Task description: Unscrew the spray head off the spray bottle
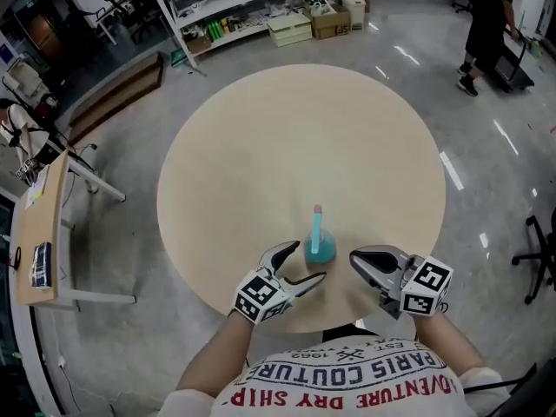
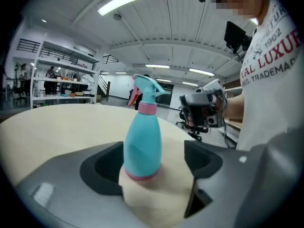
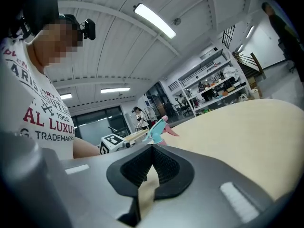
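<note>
On round beige tabletop [image 1: 261, 146], teal spray bottle [image 1: 319, 246] between spread jaws of left hand-held gripper [image 1: 307, 261]; right hand-held gripper [image 1: 356, 259] closed.

Left gripper [image 1: 304, 262]: jaws wide apart, gripping nothing. Right gripper [image 1: 356, 257]: jaws closed together, empty. Both held low over the table's [image 1: 261, 146] near edge.

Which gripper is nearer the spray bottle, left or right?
Left. The spray bottle stands between the open jaws of the left gripper, not gripped. The right gripper, shut, hangs apart to its right in the head view.
</note>
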The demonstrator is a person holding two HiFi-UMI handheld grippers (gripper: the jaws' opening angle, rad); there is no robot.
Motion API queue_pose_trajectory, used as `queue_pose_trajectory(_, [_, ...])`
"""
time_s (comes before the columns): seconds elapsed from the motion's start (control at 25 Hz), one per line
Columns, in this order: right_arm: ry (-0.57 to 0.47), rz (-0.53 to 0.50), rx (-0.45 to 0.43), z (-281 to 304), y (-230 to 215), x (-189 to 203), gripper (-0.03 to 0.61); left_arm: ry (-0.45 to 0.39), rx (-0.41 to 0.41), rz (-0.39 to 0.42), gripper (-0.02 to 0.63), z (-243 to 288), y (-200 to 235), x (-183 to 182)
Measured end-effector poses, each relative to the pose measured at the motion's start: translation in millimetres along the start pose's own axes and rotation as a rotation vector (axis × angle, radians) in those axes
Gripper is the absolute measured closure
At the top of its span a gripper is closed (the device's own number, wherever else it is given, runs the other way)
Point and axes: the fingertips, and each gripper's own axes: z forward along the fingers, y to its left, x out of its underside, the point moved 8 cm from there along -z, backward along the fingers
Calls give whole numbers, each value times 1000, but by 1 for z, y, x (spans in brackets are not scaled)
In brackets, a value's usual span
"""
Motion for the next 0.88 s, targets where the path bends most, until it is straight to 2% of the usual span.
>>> queue_pose_trajectory(0.12, [14, 9, 0, 8, -10, -1, 581, 14, -23, 47, 219, 18, 12, 3])
queue_pose_trajectory(0.28, [38, 22, 4, 14, -11, -1, 581, 53, 8, 106, 212, 37, 12, 8])
queue_pose_trajectory(0.36, [46, 24, 3, 20, -15, 0, 581, 65, 8, 132, 256, 41, 16, 10])
queue_pose_trajectory(0.52, [48, 9, 3, 31, -22, 3, 581, 56, 6, 151, 267, 42, 26, 12])
queue_pose_trajectory(0.68, [75, -46, -15, 41, -19, 4, 581, 52, -9, 142, 267, 39, 29, 13])
queue_pose_trajectory(0.76, [93, -99, 1, 42, -19, 1, 498, 49, -13, 136, 267, 41, 25, 11])
queue_pose_trajectory(0.88, [119, -212, 35, 51, -16, -1, 477, 51, -19, 131, 267, 42, 22, 9])
